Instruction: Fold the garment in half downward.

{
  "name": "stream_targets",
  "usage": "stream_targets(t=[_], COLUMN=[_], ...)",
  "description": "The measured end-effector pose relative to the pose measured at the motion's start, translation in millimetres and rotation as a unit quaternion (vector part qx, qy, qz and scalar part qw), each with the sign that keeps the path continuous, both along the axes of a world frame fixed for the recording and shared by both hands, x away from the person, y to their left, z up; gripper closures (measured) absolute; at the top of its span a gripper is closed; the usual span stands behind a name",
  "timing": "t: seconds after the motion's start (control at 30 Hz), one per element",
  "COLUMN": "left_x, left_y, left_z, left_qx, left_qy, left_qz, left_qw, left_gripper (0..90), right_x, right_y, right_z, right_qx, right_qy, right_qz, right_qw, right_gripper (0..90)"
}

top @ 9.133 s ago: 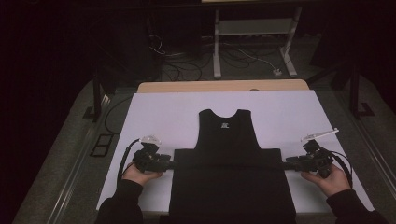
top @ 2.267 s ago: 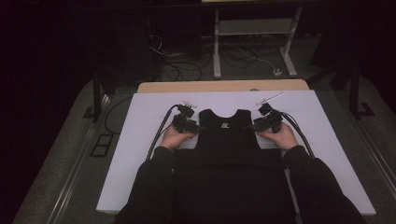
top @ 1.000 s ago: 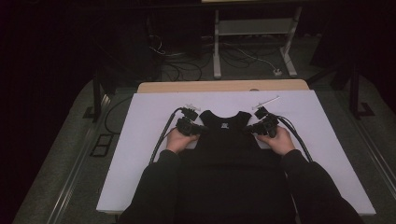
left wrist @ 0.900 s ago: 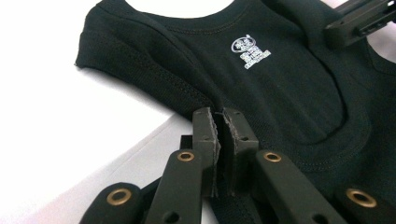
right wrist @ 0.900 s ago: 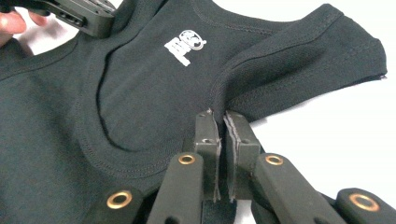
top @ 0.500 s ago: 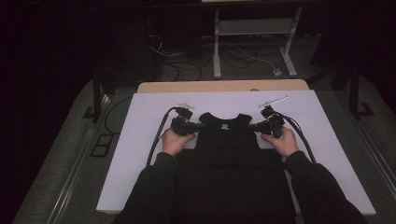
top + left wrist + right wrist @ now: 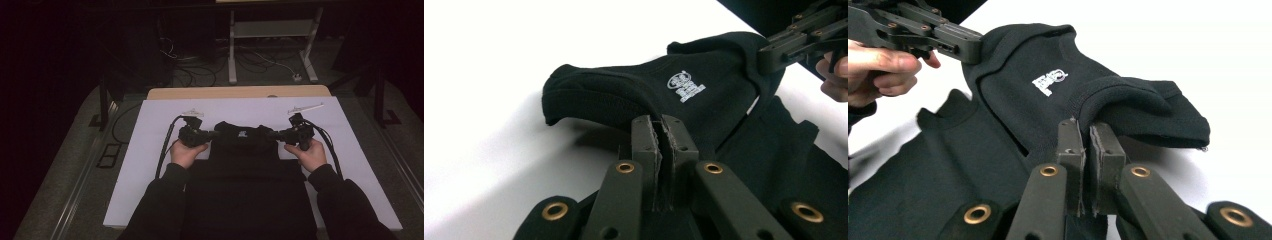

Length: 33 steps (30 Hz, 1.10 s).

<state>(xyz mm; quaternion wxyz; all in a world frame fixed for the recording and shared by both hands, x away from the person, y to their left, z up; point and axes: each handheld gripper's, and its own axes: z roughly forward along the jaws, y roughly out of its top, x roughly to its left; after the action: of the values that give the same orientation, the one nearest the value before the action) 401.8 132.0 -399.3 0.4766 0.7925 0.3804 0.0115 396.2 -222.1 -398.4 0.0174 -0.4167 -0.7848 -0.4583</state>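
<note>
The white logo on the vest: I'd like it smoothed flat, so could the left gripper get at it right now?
Probably not yet: the left gripper is shut on the vest shoulder. The logo itself lies uncovered.

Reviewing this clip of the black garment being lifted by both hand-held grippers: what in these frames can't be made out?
- White print on the black garment: too small and blurred to read in either gripper view.
- Garment's near hem: cut off by the bottom edge of the high view and covered by the sleeves.
- How much fabric the left hand-held gripper and right hand-held gripper pinch: hidden between the shut jaws.
- Floor around the table: too dark in the high view.
</note>
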Motion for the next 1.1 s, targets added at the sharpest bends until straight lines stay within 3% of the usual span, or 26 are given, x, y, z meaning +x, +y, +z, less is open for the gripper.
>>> stream_targets(t=[0.27,0.63,1.0,1.1], left_x=[-15.1,-36.3,-54.3,-61.8], left_y=[7.2,10.4,13.2,13.4], left_z=[10.7,17.2,13.6,12.8], left_qx=[-0.026,-0.034,-0.028,-0.011], left_qy=[-0.009,-0.014,-0.004,-0.008], left_qz=[0.002,-0.006,-0.009,-0.010], left_qw=[0.9996,0.9993,0.9996,0.9999], left_gripper=[84.1,84.1,84.1,84.1], right_x=[-16.6,-36.6,-56.2,-62.7], right_y=[-3.9,-5.4,-3.9,-2.3], right_z=[9.6,13.4,13.6,13.2], right_qx=[0.007,0.006,0.000,-0.007], right_qy=[-0.011,-0.016,-0.013,-0.015], right_qz=[0.002,0.006,0.013,0.018], right_qw=[0.9999,0.9998,0.9998,0.9997], right_gripper=[83.8,83.8,83.7,83.7])
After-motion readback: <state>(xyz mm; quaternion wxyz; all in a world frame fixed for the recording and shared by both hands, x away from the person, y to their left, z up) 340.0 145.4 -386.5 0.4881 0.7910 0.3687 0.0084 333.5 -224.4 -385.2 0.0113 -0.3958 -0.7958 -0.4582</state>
